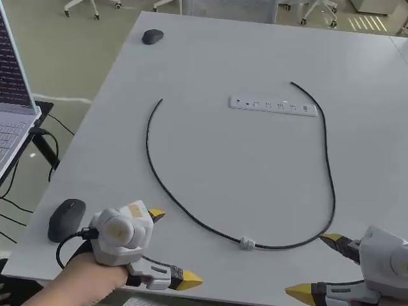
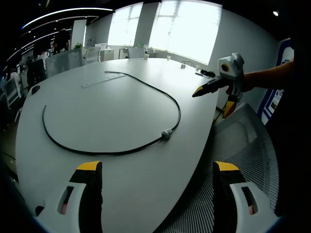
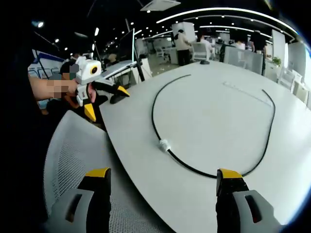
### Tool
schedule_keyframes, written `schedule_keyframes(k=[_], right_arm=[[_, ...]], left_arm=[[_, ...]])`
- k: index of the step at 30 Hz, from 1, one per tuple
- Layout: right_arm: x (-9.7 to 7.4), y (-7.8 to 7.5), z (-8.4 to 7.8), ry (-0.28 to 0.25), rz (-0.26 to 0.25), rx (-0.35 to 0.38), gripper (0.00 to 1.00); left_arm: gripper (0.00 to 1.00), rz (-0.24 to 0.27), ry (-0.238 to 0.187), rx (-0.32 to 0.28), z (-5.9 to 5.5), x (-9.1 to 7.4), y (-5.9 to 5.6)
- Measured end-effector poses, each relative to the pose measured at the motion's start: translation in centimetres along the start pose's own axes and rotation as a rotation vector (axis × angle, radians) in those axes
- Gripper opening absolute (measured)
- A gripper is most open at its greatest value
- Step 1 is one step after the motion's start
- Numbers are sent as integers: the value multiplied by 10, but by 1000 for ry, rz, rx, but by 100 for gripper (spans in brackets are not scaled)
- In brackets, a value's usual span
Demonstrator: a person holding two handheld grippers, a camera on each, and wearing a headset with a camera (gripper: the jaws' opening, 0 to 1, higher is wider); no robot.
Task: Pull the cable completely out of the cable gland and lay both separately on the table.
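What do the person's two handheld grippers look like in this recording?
Both the left gripper and right gripper have white plastic bodies, dark jaws and yellow tips. The left one carries a round cream disc on its body and a thin black lead trailing from its rear. The hand holding it is ungloved.

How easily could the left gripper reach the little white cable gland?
Probably easily: the left gripper is open at the near edge of the table, and bare tabletop lies between it and the cable gland.
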State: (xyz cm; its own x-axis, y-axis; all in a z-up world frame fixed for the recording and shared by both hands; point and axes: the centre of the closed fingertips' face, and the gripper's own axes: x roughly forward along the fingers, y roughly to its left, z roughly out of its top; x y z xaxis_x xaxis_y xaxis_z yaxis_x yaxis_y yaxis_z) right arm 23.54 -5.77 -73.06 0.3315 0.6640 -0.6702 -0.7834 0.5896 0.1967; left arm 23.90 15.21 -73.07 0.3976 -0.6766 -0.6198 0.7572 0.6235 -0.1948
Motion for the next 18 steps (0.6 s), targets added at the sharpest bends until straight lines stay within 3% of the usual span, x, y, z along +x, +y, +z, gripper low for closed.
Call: schedule_keyframes(k=[12,18], right_arm=[[3,-2,0,4,11,-2,90],[4,-6,6,-8,14,-10,91]], left_arm=[[94,6,1,-12,0,1,0],[94,3,8,-7,2,4,-5]])
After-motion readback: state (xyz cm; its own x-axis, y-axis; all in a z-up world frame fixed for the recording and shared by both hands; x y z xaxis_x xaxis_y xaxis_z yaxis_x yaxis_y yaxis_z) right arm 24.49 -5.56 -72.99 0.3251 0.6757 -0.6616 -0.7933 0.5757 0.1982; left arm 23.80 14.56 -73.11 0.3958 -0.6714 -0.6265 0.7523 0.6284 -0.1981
